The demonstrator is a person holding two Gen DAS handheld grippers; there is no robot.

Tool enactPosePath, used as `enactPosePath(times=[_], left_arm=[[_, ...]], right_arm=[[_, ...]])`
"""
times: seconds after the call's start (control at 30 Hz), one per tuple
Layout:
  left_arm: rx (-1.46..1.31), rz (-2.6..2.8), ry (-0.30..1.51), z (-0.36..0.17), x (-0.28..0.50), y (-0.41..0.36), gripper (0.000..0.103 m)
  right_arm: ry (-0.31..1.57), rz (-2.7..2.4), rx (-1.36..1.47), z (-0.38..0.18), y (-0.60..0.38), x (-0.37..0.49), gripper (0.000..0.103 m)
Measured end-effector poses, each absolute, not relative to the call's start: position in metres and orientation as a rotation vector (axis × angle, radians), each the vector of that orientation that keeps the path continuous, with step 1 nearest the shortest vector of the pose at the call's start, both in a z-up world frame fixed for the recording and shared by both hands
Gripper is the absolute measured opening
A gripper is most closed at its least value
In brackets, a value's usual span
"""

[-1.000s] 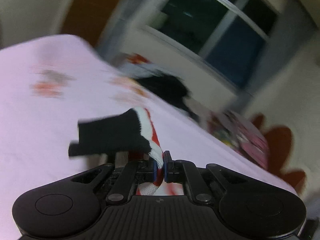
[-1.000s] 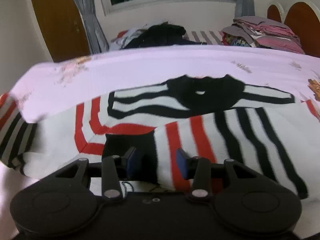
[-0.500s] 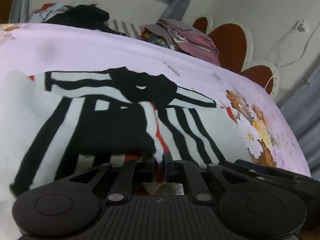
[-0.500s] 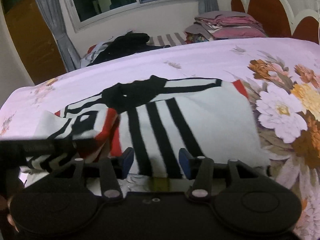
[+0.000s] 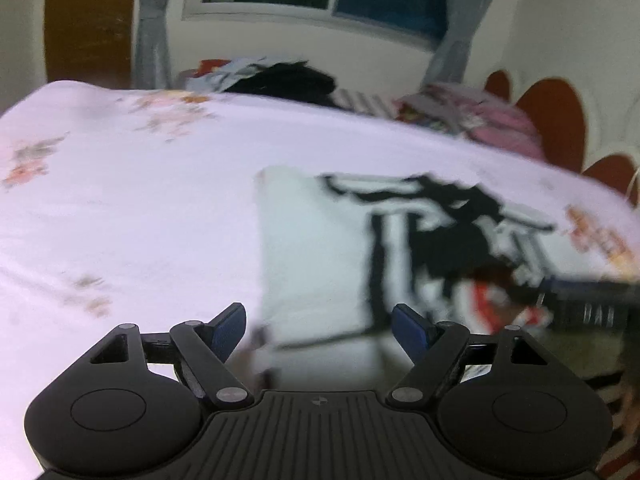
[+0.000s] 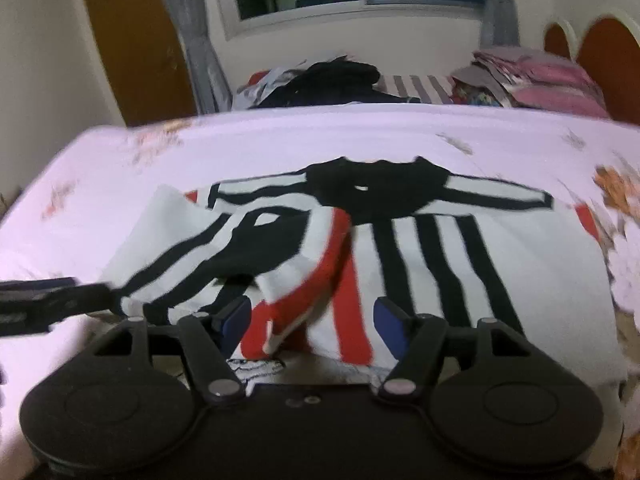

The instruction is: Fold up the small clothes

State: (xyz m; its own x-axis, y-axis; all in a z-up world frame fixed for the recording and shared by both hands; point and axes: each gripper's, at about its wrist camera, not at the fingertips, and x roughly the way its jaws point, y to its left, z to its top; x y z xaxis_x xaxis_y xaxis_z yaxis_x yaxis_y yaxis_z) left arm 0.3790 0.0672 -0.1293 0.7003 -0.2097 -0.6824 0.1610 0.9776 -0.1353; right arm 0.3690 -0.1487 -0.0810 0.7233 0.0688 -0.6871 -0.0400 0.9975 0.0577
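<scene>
A small white sweater (image 6: 460, 264) with black and red stripes and a black collar lies flat on the pink bedsheet (image 6: 280, 140). Its left sleeve (image 6: 256, 256) is folded across the body. It shows blurred in the left wrist view (image 5: 320, 248). My left gripper (image 5: 319, 326) is open and empty, above the sweater's left edge. My right gripper (image 6: 312, 318) is open and empty, over the sweater's bottom hem. The left gripper also shows at the left edge of the right wrist view (image 6: 44, 300); the right gripper shows at the right of the left wrist view (image 5: 588, 304).
A heap of dark and mixed clothes (image 6: 332, 80) lies at the bed's far side. A stack of folded pink and grey clothes (image 6: 528, 76) sits at the far right by the headboard (image 6: 600, 44). A window and curtains are behind.
My left gripper carried the sleeve across the sweater's body, opened and let it go, then drew back to the left. My right gripper stayed open.
</scene>
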Motion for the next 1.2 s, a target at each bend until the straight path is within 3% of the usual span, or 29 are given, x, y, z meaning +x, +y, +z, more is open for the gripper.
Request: enactPosePath(times=[0.1, 0.17, 0.2, 0.23, 0.27, 0.33, 0.37, 0.5, 0.63, 0.7, 0.77, 0.83, 0.9, 1.03, 1.2], left_arm=[[0.004, -0.182, 0.768, -0.145, 0.379, 0.069, 0.079], [0.045, -0.178, 0.759, -0.152, 0.381, 0.064, 0.078], [0.048, -0.177, 0.752, -0.155, 0.384, 0.063, 0.062], [0.049, -0.17, 0.751, -0.157, 0.389, 0.062, 0.046], [0.038, -0.158, 0.751, -0.159, 0.394, 0.062, 0.045], [0.012, -0.126, 0.727, -0.158, 0.401, 0.064, 0.045], [0.024, -0.123, 0.716, -0.158, 0.402, 0.064, 0.044], [0.076, -0.141, 0.719, -0.165, 0.399, 0.068, 0.04], [0.071, -0.146, 0.725, -0.167, 0.397, 0.067, 0.035], [0.038, -0.147, 0.74, -0.164, 0.398, 0.071, 0.034], [0.038, -0.151, 0.742, -0.163, 0.399, 0.069, 0.034], [0.041, -0.155, 0.746, -0.165, 0.399, 0.07, 0.034], [0.024, -0.154, 0.755, -0.165, 0.399, 0.071, 0.034], [0.028, -0.154, 0.765, -0.165, 0.399, 0.07, 0.034], [0.009, -0.185, 0.787, -0.153, 0.396, 0.068, 0.034]], right_arm=[[0.764, 0.029, -0.028, -0.088, -0.138, 0.383, 0.067], [0.759, 0.005, -0.04, -0.091, -0.136, 0.389, 0.059], [0.758, -0.004, -0.033, -0.09, -0.137, 0.393, 0.054], [0.751, -0.008, -0.012, -0.09, -0.14, 0.394, 0.04], [0.745, -0.012, 0.014, -0.088, -0.144, 0.396, 0.028], [0.737, -0.021, 0.063, -0.083, -0.154, 0.398, 0.018], [0.728, -0.019, 0.083, -0.08, -0.158, 0.396, 0.007], [0.686, -0.112, 0.194, -0.072, -0.195, 0.381, 0.006], [0.782, -0.139, 0.242, -0.094, -0.219, 0.372, 0.006], [0.804, -0.126, 0.275, -0.098, -0.227, 0.367, 0.011], [0.786, -0.149, 0.308, -0.095, -0.237, 0.361, 0.022], [0.781, -0.164, 0.348, -0.093, -0.248, 0.36, 0.024], [0.794, -0.167, 0.373, -0.095, -0.255, 0.36, 0.022], [0.784, -0.189, 0.354, -0.098, -0.259, 0.356, 0.007], [0.8, -0.195, 0.243, -0.096, -0.251, 0.356, 0.011]])
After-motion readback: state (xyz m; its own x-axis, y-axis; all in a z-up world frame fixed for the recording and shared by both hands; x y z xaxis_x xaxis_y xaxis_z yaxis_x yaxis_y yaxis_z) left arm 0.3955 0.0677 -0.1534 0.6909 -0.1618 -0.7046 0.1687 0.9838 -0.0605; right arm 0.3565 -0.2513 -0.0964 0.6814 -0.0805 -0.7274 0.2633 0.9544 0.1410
